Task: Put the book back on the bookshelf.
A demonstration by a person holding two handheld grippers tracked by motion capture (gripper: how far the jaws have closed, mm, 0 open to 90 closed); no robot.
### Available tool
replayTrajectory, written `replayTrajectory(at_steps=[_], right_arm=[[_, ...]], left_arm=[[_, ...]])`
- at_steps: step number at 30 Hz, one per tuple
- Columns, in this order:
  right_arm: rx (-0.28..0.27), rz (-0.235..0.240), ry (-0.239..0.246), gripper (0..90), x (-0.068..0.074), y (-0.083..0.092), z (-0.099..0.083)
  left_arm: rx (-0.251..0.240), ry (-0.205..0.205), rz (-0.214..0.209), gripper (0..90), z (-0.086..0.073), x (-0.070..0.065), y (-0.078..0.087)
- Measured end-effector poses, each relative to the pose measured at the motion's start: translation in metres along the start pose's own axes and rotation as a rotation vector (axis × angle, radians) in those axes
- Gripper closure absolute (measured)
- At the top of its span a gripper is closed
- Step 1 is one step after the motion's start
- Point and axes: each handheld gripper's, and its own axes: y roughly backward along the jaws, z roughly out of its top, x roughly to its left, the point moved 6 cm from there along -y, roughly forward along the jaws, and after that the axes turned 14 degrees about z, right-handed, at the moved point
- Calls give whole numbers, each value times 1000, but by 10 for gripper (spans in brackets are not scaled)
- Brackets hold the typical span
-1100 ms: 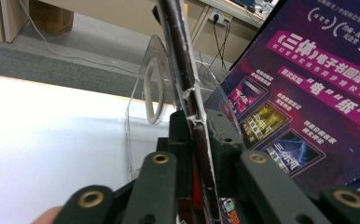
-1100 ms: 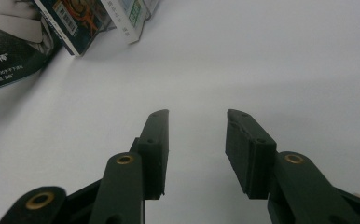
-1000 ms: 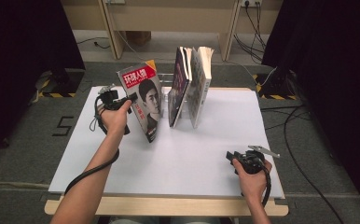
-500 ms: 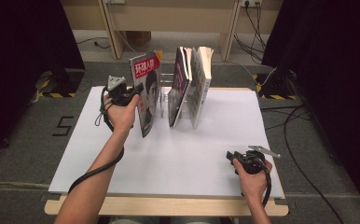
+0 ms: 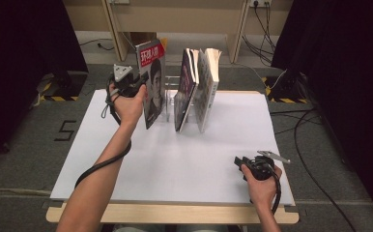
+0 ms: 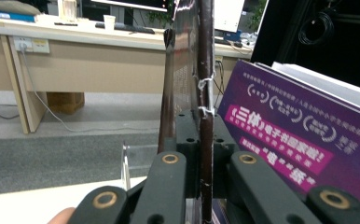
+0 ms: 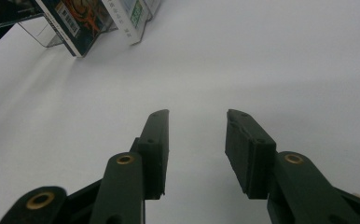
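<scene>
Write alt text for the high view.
The left gripper holds a red-topped magazine upright beside a clear rack with two books on a white table. The right gripper rests near the front edge with jaws open.

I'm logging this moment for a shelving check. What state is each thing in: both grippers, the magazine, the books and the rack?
Left gripper: shut on the magazine's edge.
Magazine: upright, held beside the rack.
Right gripper: open, nothing between its jaws.
Two books: standing, leaning in the rack.
Clear rack: standing on the table.
</scene>
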Motion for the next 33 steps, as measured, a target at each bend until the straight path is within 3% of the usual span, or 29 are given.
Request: replayTrajectory(at_steps=[7,10,13,18,23,27,33], right_arm=[[1,-3,6,606,-1,0,0],[2,-1,1,606,-2,0,0],[3,-5,5,607,-3,0,-1],[5,-5,6,608,-3,-1,-1],[6,1,-5,608,0,-1,-1],[10,0,-1,608,-1,-2,-2],[8,-3,-6,608,-1,-1,-2]], left_arm=[[-34,-32,25,864,7,-4,-14],[-46,-32,31,864,6,-3,-19],[-63,-57,51,863,0,0,-23],[-64,-100,66,862,-13,2,-19],[-77,-106,83,860,-29,12,-13],[-77,-115,70,859,-32,14,-7],[-57,-114,52,855,-51,27,11]])
